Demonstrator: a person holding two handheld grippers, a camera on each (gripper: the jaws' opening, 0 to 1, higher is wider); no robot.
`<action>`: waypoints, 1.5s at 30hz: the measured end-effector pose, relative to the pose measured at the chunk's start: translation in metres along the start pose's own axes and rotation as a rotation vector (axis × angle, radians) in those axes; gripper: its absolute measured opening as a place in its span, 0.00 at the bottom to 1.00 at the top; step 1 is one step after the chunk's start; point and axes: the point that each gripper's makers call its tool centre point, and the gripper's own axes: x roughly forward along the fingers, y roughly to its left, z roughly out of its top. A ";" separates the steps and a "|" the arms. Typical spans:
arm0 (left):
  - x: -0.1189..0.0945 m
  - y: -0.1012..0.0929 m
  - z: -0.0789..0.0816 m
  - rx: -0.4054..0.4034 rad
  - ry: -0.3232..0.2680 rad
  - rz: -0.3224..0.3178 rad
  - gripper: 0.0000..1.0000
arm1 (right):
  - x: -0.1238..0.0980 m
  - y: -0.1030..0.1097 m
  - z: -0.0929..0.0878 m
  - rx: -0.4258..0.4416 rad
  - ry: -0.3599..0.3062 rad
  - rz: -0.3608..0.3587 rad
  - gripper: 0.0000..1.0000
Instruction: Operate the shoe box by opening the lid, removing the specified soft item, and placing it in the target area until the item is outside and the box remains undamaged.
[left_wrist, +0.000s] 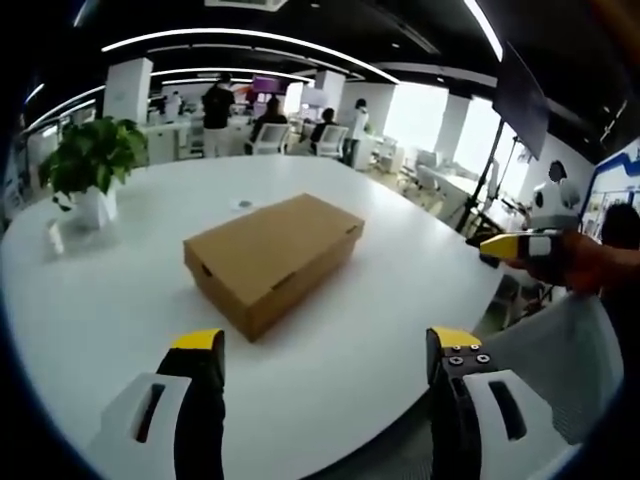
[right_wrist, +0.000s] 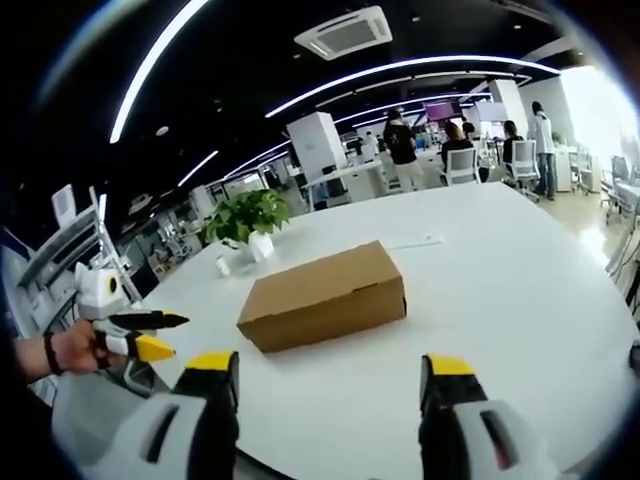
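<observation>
Shoe box (left_wrist: 272, 258): a plain brown cardboard carton, rectangular, lid closed, lying flat near the middle of a large white table (left_wrist: 380, 300) with a rounded edge; in the right gripper view the same box (right_wrist: 325, 294) lies with a long side toward the camera. A small cut-out slot marks one short end wall. No print or label can be read on the cardboard.

Left gripper (left_wrist: 327, 345): two dark jaws with yellow tips and pale grey bodies, spread wide apart, holding nothing, poised over the near table edge short of the box. It appears again at the left of the right gripper view (right_wrist: 150, 333), held by a hand (right_wrist: 75, 348) with a dark wristband, its jaws parted a little.

Right gripper (right_wrist: 330, 370): same build, jaws likewise spread wide and empty, the box lying beyond the gap between them. It enters the left gripper view from the right (left_wrist: 510, 247); whether its jaws are parted cannot be told there.

Table surface: smooth, glossy, reflecting ceiling light. A leafy green potted plant (left_wrist: 92, 160) in a white pot stands toward the far side, well apart from the box.

Room: open-plan office with dark ceiling, curved strip lights (left_wrist: 250, 40), white columns, bright windows, and several people (left_wrist: 217, 115) among desks and chairs in the background.
</observation>
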 end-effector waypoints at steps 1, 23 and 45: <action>0.000 0.000 0.000 -0.002 -0.001 0.000 0.85 | 0.001 0.001 0.000 -0.004 0.003 0.003 0.73; 0.005 0.019 0.003 -0.097 -0.007 0.026 0.84 | 0.032 0.013 -0.018 -0.095 0.113 0.086 0.74; 0.049 0.017 0.000 -0.126 0.062 0.007 0.88 | 0.077 -0.025 0.005 -0.142 0.151 0.092 0.67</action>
